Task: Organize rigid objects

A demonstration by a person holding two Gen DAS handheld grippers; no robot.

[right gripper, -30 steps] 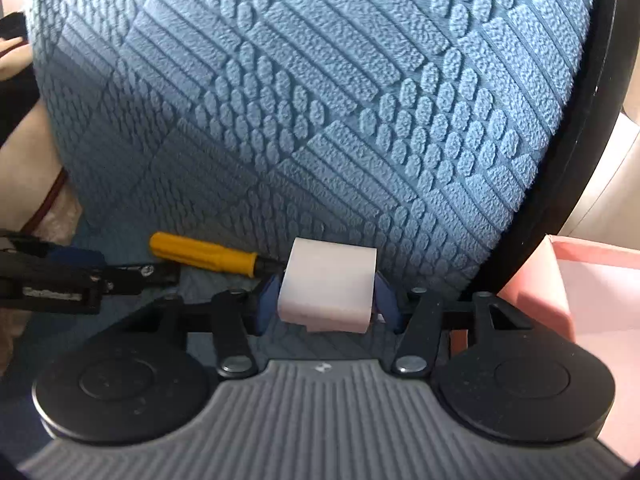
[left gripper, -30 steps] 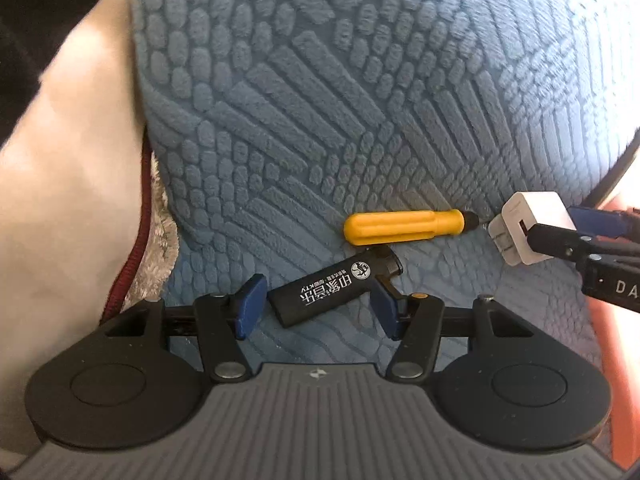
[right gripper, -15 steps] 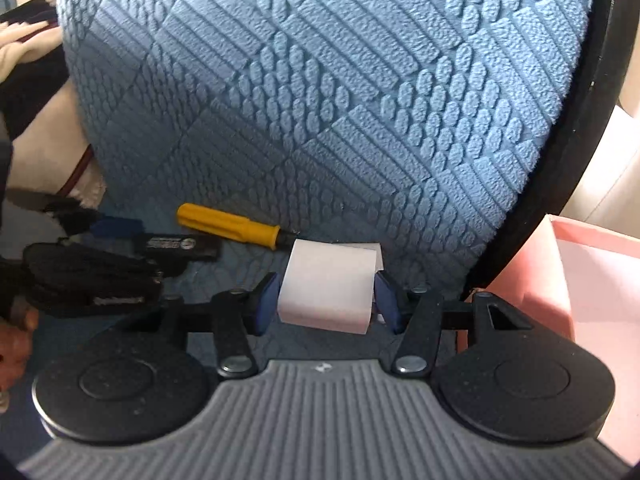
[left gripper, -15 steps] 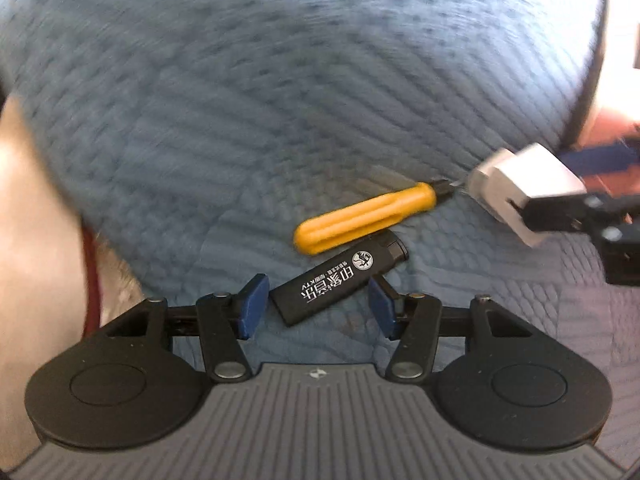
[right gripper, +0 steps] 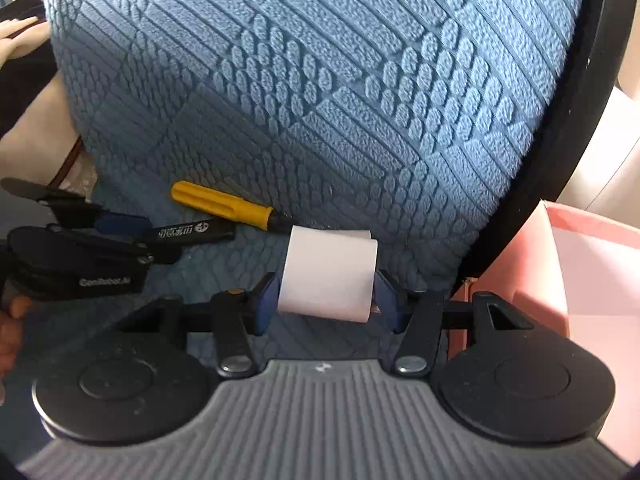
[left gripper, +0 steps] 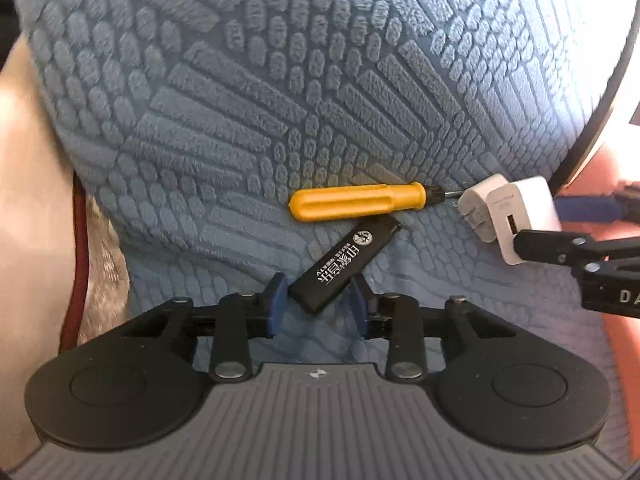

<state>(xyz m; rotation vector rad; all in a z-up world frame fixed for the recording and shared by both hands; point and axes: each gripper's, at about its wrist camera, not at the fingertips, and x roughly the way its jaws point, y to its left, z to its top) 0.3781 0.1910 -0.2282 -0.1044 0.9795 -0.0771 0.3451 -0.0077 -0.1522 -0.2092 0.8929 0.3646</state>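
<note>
A black lighter (left gripper: pixel 344 264) with white print lies slanted on the blue cushion. My left gripper (left gripper: pixel 318 300) is closing its jaws on the lighter's near end, and both blue pads touch it. Just beyond lies an orange-handled screwdriver (left gripper: pixel 356 202), its tip pointing right at a white plug charger (left gripper: pixel 516 216). My right gripper (right gripper: pixel 328 296) is shut on that charger (right gripper: pixel 328 276), with a pad on each side. The right wrist view also shows the screwdriver (right gripper: pixel 224 204), the lighter (right gripper: pixel 196 232) and the left gripper (right gripper: pixel 132 236) at the left.
The blue textured cushion (left gripper: pixel 320 80) rises steeply behind the objects. A black curved rim (right gripper: pixel 560 120) borders it on the right. A pink box (right gripper: pixel 580 264) stands beyond that rim. Beige fabric (left gripper: pixel 32 200) with a dark red edge lies to the left.
The left jaws have narrowed onto the lighter, which has swung to a steeper slant. The right gripper keeps hold of the charger and has barely shifted.
</note>
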